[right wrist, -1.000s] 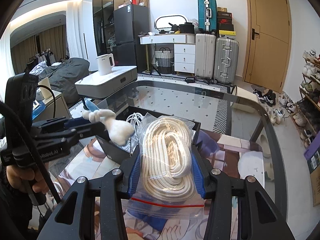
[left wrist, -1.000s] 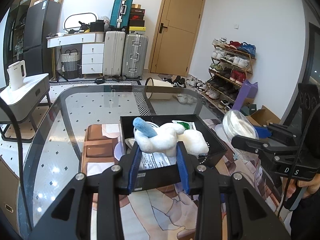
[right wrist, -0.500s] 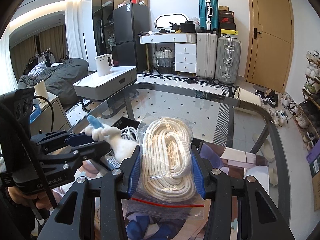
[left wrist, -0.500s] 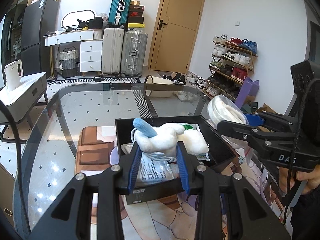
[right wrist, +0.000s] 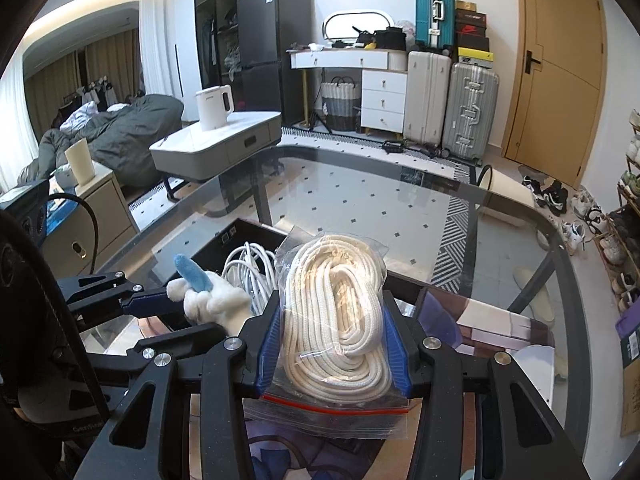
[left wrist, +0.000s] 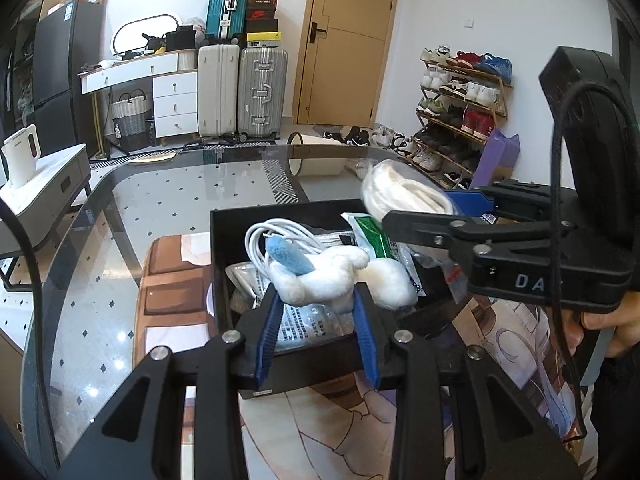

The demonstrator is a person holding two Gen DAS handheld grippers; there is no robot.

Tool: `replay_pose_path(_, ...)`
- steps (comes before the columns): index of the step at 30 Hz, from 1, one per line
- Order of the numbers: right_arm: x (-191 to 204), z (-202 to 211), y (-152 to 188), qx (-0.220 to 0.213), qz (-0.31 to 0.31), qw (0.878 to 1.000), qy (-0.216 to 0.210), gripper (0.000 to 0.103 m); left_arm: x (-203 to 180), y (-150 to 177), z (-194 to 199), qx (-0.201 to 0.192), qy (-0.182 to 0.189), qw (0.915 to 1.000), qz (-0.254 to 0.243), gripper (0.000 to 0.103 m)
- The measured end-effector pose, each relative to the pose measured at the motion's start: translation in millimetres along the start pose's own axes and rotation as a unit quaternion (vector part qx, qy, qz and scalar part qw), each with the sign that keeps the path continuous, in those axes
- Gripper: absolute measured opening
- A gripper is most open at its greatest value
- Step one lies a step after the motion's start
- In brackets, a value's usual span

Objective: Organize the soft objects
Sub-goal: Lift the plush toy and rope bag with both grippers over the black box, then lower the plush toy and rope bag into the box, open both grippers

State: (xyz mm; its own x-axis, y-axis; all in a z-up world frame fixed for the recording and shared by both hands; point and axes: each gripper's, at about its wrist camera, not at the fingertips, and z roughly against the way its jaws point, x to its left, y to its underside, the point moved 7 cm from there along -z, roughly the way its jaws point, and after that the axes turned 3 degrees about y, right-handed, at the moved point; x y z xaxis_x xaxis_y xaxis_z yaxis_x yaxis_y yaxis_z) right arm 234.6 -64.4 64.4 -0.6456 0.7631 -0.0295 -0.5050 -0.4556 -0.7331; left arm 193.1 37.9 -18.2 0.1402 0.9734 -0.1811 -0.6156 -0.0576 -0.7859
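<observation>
White fluffy plush toy with a blue ear [left wrist: 332, 276] sits clamped in the left tongs [left wrist: 318, 312], over the black rectangular box [left wrist: 218, 248]; right tongs [right wrist: 334, 340] clamp the bagged coil of cream rope [right wrist: 340, 320] alongside. Neither is stowed yet; cables and packets already lie inside.

The left wrist view looks forward along the left gripper [left wrist: 316, 300], close above the black tray [left wrist: 224, 264] on the glass table [left wrist: 160, 200], facing the door [left wrist: 352, 40] and shoe rack [left wrist: 460, 100]. The right wrist view looks along the right gripper [right wrist: 334, 312], angled further left toward the fridge [right wrist: 272, 40] and bed [right wrist: 120, 132]. Both views share the tray, suitcases [right wrist: 468, 108] and white dresser [right wrist: 380, 92]. Each camera sees the other gripper at its frame edge, probably just beside it.
</observation>
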Motion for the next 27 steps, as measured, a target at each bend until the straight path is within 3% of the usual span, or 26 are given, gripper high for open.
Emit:
replay_pose_path(7,2,-21,1,0.016,0.014,1.000,-0.005,0.046,1,-1,-3,0.002,-0.008,0.9999,-0.009,0.038)
replay_pose_path(17,3,-36,4,0.032,0.034,0.999,-0.005,0.046,1,0,4,0.001,-0.018,0.9998,-0.009,0.063)
replay_pose_path(20,3,-40,6,0.036,0.037,0.999,-0.006,0.046,-2,0,9,-0.002,0.000,1.0000,-0.008,0.074)
replay_pose_path(25,0,-42,7,0.039,0.036,0.999,-0.011,0.046,-6,0,16,-0.011,-0.001,0.9998,-0.013,0.078)
replay_pose_path(27,-1,-43,8,0.041,0.037,0.998,-0.010,0.046,-5,1,20,-0.012,-0.002,0.9999,-0.012,0.087)
